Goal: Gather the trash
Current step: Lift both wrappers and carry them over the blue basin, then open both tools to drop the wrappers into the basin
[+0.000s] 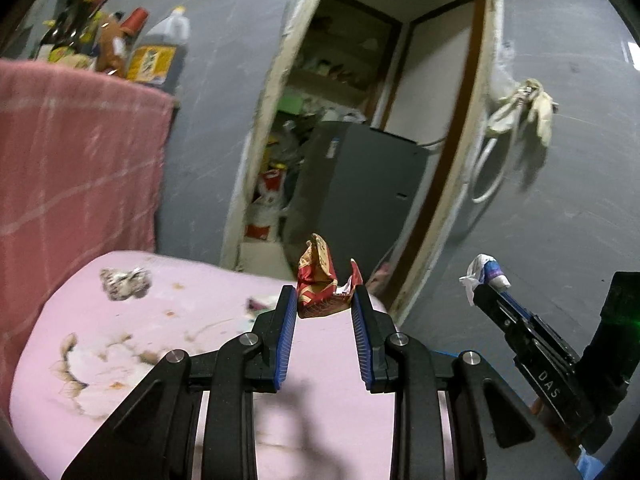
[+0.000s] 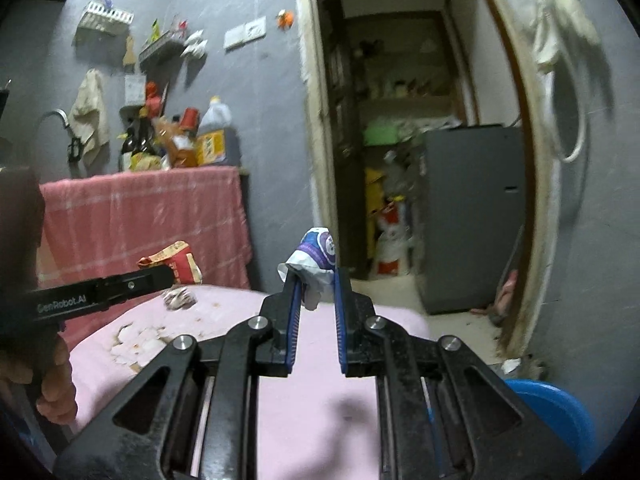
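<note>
My left gripper (image 1: pixel 324 298) is shut on a crumpled red and gold wrapper (image 1: pixel 318 280), held above the pink cloth-covered table (image 1: pixel 160 340). From the right wrist view the same wrapper (image 2: pixel 180 262) shows at the left gripper's tip. My right gripper (image 2: pixel 314 280) is shut on a crumpled white and purple wrapper (image 2: pixel 316 254); in the left wrist view it (image 1: pixel 486 274) sticks out of the right gripper (image 1: pixel 490 292) at the right. Another crumpled grey-white piece of trash (image 1: pixel 126 282) (image 2: pixel 180 298) lies on the table's far left part.
A blue bin (image 2: pixel 556 412) stands low at the right. A pink towel (image 1: pixel 72 152) hangs on the left under bottles (image 2: pixel 212 136). An open doorway (image 2: pixel 400 160) with a grey fridge (image 2: pixel 472 216) lies ahead. A person's hand (image 2: pixel 56 380) holds the left gripper.
</note>
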The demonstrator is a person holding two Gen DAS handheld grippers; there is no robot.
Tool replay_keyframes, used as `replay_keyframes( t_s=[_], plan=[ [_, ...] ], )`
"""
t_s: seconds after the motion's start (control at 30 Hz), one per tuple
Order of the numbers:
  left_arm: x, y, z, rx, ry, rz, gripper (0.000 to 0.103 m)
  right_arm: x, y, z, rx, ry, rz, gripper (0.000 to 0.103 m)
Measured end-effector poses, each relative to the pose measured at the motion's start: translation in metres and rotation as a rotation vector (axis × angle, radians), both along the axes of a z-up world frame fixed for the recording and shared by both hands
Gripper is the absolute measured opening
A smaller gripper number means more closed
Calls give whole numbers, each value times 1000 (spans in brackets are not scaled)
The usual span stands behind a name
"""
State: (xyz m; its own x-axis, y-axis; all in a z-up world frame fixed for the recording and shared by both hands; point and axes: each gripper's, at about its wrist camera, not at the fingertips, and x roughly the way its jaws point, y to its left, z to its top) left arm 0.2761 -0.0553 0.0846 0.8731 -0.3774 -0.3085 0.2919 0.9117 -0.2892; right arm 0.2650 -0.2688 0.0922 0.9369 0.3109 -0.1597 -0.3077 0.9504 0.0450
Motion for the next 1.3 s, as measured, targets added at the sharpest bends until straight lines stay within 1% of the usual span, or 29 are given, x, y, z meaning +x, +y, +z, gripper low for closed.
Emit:
replay_keyframes(
  t_s=[0.2,0.33,0.47,0.57,0.7,0.83,1.07,1.3],
  plan=[
    [-2,-42,7,2,-22,-80,24,-18,-34,10,12,-34,-121,16],
    [-2,-70,10,0,-24,-130,24,-26,-58,10,20,-37,-196,16],
    [-1,-100,7,0,-13,-181,24,-33,-87,7,52,-5,-262,16],
    [1,-120,3,20,7,-213,24,-30,-110,1,97,54,-325,16],
    [9,-143,-5,48,56,-249,24,-22,-137,-10,148,141,-385,16],
    [23,-161,-16,54,130,-263,24,-16,-150,-18,175,199,-408,16],
    [43,-169,-34,18,220,-276,24,-2,-156,-28,189,281,-417,17],
    [53,-181,-50,43,296,-302,24,9,-159,-37,206,341,-412,20]
  ],
)
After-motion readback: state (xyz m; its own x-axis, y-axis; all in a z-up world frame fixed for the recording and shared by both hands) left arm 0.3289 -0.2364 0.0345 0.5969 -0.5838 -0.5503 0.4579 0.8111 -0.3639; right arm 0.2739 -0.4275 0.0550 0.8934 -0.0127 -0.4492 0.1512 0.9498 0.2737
